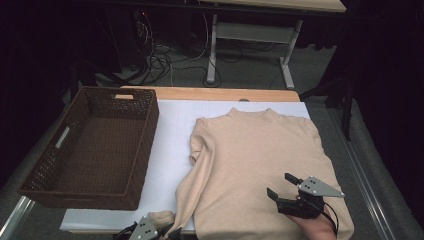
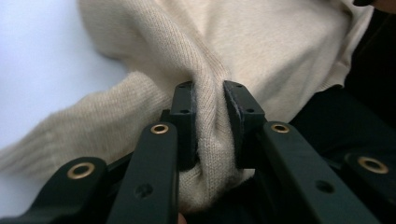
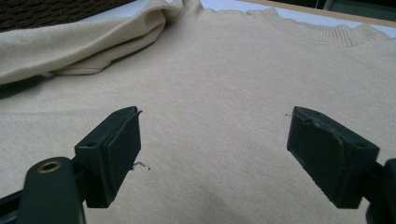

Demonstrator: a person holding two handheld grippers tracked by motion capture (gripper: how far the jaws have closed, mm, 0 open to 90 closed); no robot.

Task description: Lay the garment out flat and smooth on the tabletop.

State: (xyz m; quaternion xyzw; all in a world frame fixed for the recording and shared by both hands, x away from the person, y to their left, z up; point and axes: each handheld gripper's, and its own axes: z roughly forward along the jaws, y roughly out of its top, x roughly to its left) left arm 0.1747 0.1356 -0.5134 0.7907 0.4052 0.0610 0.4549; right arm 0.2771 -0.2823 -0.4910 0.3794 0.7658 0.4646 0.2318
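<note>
Here, my L gripper (image 2: pixel 208 116) clamps the soft, floppy beige sweater's (image 1: pixel 260 160) sleeve (image 2: pixel 205 140) at the table's (image 1: pixel 172 130) near edge, R gripper (image 3: pixel 212 154) gaping over its body; best pinched at cuffs/hem.

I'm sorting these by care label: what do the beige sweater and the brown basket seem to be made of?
The sweater looks like a soft fine knit, maybe wool or a blend: ribbed stitches and fuzzy matte fibres show where the left gripper pinches its sleeve. The basket looks like woven wicker or rattan, possibly plastic imitation: dark brown open weave, matte.
</note>
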